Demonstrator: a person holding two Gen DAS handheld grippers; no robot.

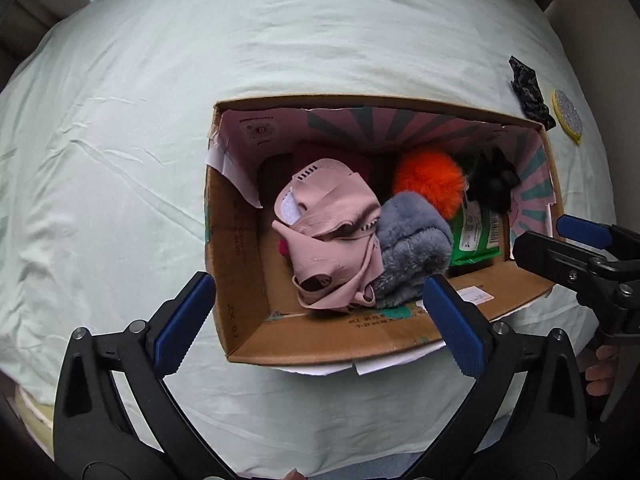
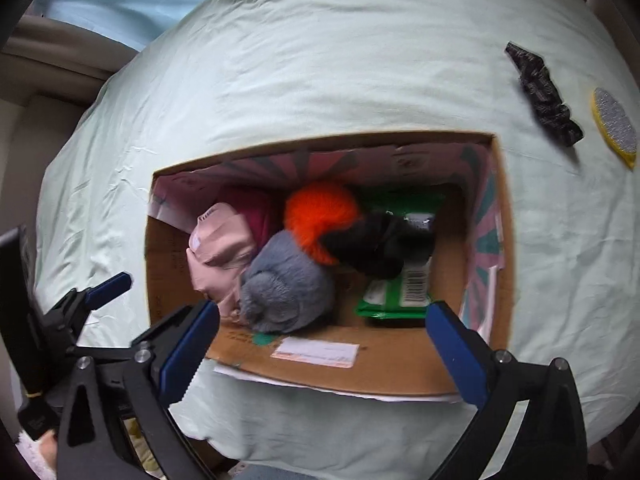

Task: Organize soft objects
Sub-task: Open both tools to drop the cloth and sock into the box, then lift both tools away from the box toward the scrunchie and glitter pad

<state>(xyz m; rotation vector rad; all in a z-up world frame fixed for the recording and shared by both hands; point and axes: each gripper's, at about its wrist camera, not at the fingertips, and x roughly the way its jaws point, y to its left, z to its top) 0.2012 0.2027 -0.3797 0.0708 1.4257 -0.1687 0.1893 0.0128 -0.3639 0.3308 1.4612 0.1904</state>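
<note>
An open cardboard box [image 1: 240, 280] [image 2: 400, 380] sits on a pale green bed sheet. Inside lie a pink garment [image 1: 332, 232] [image 2: 220, 248], a grey fluffy item [image 1: 412, 248] [image 2: 288, 284], an orange pompom [image 1: 432, 180] [image 2: 320, 212], a black soft item [image 1: 494, 184] [image 2: 376, 244] and a green packet [image 1: 476, 236] [image 2: 396, 292]. My left gripper [image 1: 320, 328] is open and empty above the box's near wall. My right gripper [image 2: 324, 348] is open and empty above the near wall; it shows in the left wrist view [image 1: 560, 240] at the right. A dark patterned cloth [image 1: 530, 88] [image 2: 542, 96] and a yellow-rimmed grey pad [image 1: 568, 116] [image 2: 614, 126] lie on the sheet, far right.
The sheet [image 1: 160, 120] [image 2: 320, 60] spreads wide left of and behind the box. A dark red item [image 1: 332, 156] [image 2: 256, 212] lies under the pink garment. The bed edge runs near the bottom of both views.
</note>
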